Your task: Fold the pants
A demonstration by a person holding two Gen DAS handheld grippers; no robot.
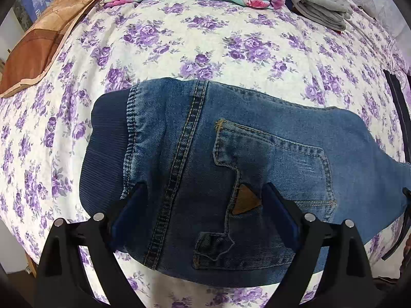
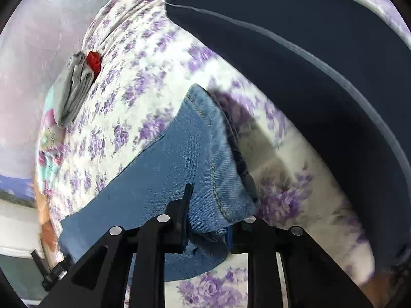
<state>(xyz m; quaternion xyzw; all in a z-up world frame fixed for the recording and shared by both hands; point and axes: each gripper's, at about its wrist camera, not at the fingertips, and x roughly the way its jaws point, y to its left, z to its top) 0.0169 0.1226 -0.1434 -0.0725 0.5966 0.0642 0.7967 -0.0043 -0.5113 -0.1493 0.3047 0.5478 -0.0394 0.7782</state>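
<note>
- The blue denim pants are spread flat on the bed, seat side up, which suits a fold made from both ends.
- The left gripper is held wide apart over the seat near the back pocket; its fingers straddle the denim and nothing is gripped, probably to steady or pinch that end.
- The right gripper is closed on the hem end of a pant leg, whose cloth is bunched between the fingers, apparently ready for lifting towards the waist.
- The dark ribbed waistband is seen lying beyond the left fingers.
- Farther off, a folded grey garment is stacked on the purple-flowered white bedsheet.
- The second leg cannot be made out; the right view is blurred, and a dark blue cloth is cut off.
</note>
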